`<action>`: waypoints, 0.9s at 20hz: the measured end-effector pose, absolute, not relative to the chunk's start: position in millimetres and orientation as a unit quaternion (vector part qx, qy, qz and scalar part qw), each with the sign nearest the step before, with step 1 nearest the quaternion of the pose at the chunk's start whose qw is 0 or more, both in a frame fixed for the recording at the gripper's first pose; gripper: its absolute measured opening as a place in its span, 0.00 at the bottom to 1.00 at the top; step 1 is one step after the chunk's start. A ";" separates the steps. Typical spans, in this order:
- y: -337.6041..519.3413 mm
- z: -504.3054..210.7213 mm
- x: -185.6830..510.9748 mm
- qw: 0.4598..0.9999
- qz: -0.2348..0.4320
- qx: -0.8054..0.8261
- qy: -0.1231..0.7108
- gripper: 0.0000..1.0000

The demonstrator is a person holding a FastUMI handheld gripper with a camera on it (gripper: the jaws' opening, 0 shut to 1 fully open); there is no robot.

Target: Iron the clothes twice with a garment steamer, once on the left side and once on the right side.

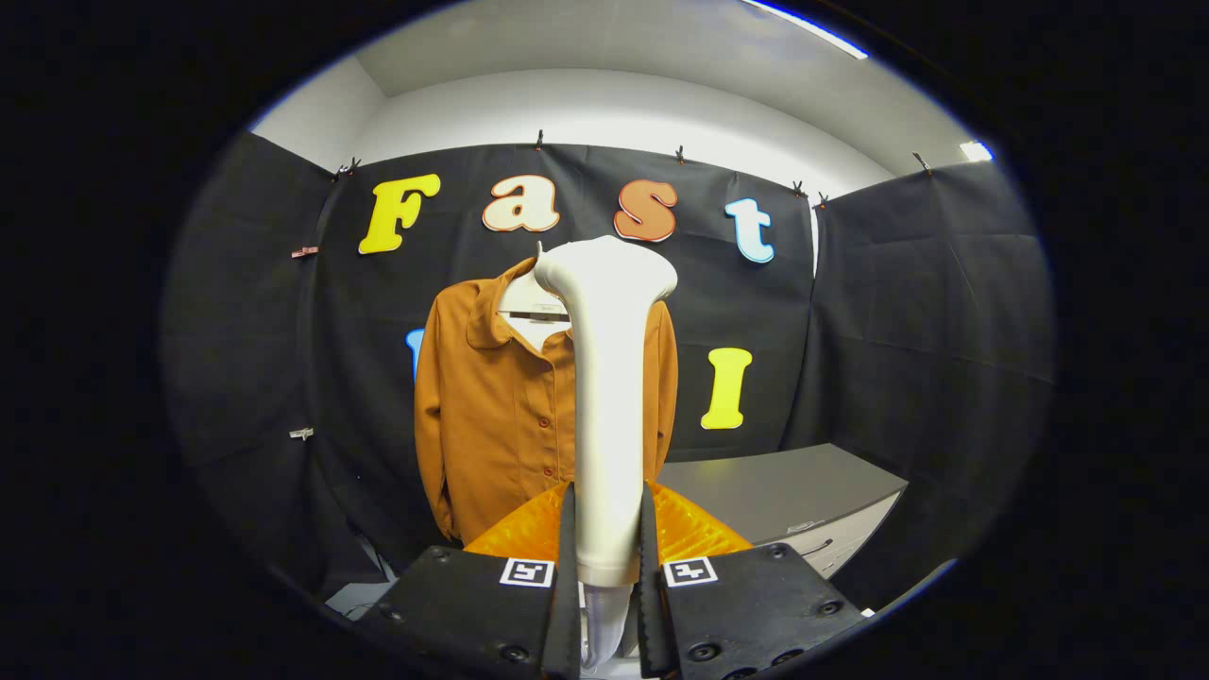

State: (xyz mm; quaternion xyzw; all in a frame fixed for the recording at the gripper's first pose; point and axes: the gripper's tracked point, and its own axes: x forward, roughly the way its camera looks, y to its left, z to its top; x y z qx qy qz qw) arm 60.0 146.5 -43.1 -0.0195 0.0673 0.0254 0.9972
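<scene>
Here the hand-held gripper [605,557] pinches the white garment steamer [604,378] by its handle, both fingers pressed on it; the steamer stands upright before the brown shirt [491,416] hanging on the booth wall; a grey worktop [774,491] lies beyond.

Gripper [605,552]: both fingers pressed on the steamer's handle — one on each side.
Steamer [607,378]: white, upright, head at 12 o'clock from the fingers.
Shirt [501,416]: brown, buttoned, hanging on the wall beyond the steamer — mostly toward 11 o'clock.
Counter [784,491]: grey, toward 2 o'clock.
</scene>
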 end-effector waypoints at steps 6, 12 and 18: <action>144.7 -37.6 61.3 0.998 0.022 -0.020 0.059 0.28; 146.6 -35.9 64.0 0.998 0.024 -0.022 0.059 0.28; 149.8 -28.5 63.8 0.998 0.028 -0.023 0.051 0.28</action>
